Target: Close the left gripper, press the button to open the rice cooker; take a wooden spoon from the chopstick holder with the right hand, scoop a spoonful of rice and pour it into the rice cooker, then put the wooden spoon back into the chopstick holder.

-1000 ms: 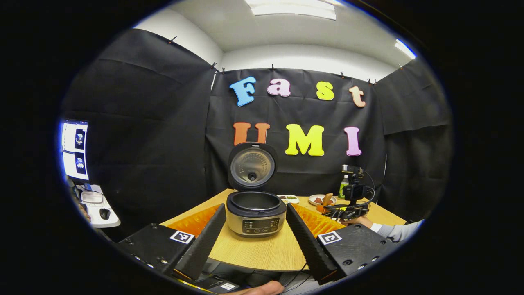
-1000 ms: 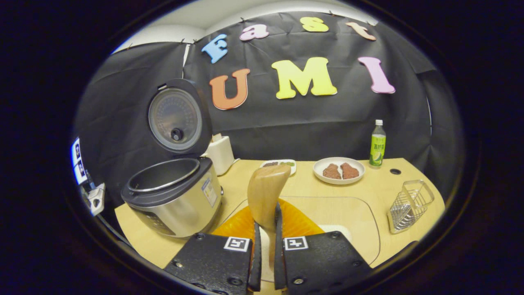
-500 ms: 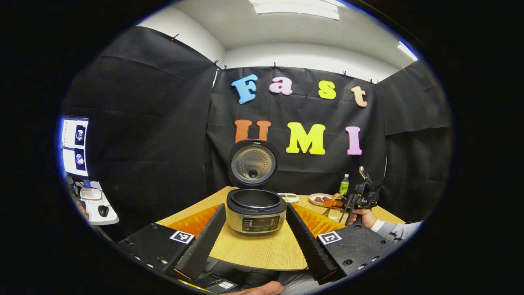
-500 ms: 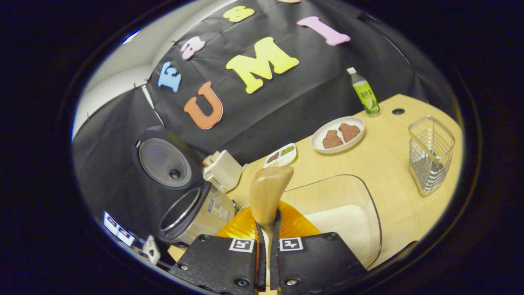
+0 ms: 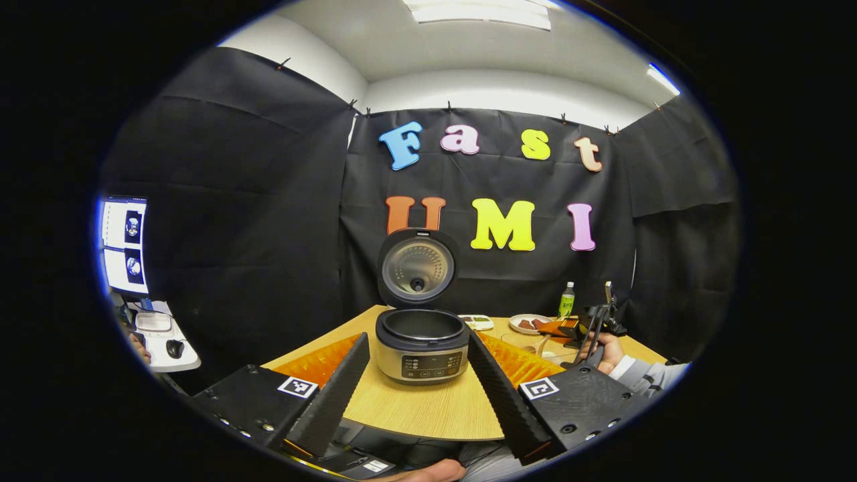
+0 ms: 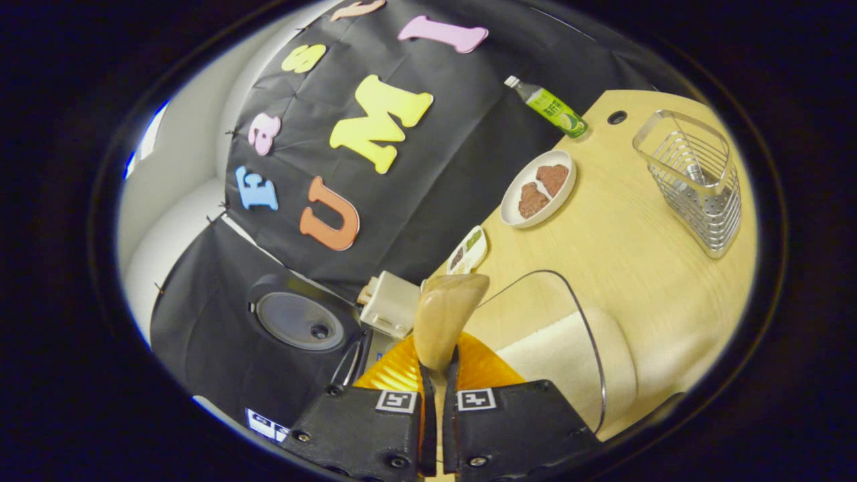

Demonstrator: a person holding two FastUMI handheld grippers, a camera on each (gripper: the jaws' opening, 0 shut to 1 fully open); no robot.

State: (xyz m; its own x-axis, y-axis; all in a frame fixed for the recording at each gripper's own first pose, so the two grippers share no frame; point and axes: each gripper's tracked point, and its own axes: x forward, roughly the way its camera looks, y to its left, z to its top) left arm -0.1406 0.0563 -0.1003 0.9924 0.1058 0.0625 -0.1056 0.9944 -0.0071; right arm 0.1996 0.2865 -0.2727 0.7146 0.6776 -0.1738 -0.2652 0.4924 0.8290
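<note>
Right tool (image 6: 438, 428) pinched the smooth, pale wooden spoon (image 6: 444, 316) by its handle, bowl over the glass container of white rice (image 6: 569, 348). Left tool (image 5: 418, 391) stood spread, ribbed fingers flanking the round steel rice cooker (image 5: 420, 345), lid up, on the wood-grain worktop (image 5: 428, 412). Wire chopstick holder (image 6: 696, 181) sat well apart; labels unreadable.

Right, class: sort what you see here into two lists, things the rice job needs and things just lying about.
Needed:
rice cooker, lid open
wooden spoon, held in the right tongs
rice in the clear container
wire holder
left tongs, open

Lying about:
plate of food
green bottle
small dish
white box
</note>
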